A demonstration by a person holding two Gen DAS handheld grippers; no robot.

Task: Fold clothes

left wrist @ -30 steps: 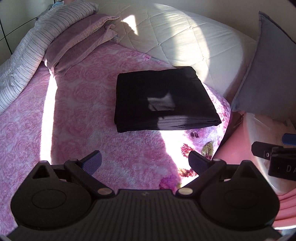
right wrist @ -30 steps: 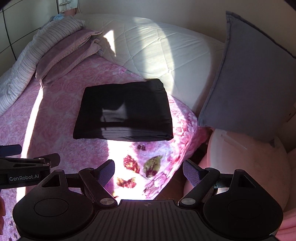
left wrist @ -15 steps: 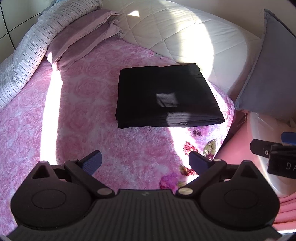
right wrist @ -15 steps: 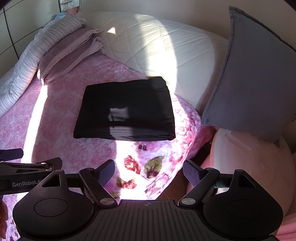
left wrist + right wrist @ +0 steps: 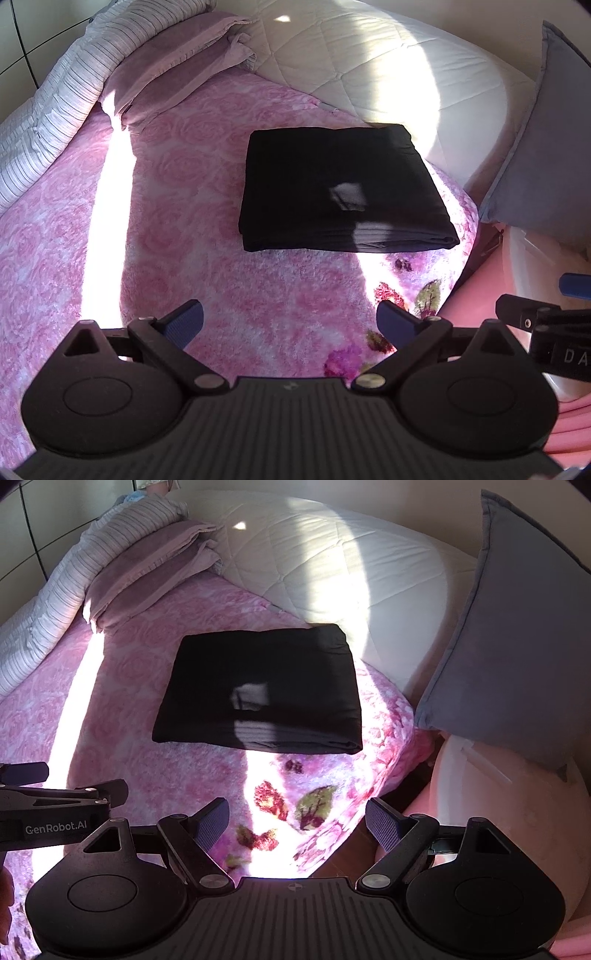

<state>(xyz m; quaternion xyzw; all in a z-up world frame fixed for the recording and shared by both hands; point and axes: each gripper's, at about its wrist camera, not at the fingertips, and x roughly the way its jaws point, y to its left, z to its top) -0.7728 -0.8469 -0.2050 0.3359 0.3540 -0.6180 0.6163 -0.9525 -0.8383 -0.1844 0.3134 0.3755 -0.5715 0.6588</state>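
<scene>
A black garment [image 5: 343,192] lies folded into a neat rectangle on a pink rose-patterned blanket [image 5: 184,221] that covers the bed. Its stacked folded edges face the cameras, and a small patch of sunlight falls on its top. It sits near the blanket's far edge, just in front of a white quilted cover [image 5: 369,66]. To the right of it a grey cushion [image 5: 517,646] stands on its edge, leaning beside the bed. At the far left a folded mauve cloth [image 5: 173,70] rests against a striped rolled duvet [image 5: 48,110]. A bright band of sun crosses the blanket on the left, and another lights the flower print near its front corner.

The left hand-held gripper [image 5: 290,321] hangs over the blanket, short of the garment, its jaws wide apart with nothing between them. The right hand-held gripper [image 5: 297,821] hangs over the blanket's front corner, likewise spread wide and empty. Neither touches the garment.
</scene>
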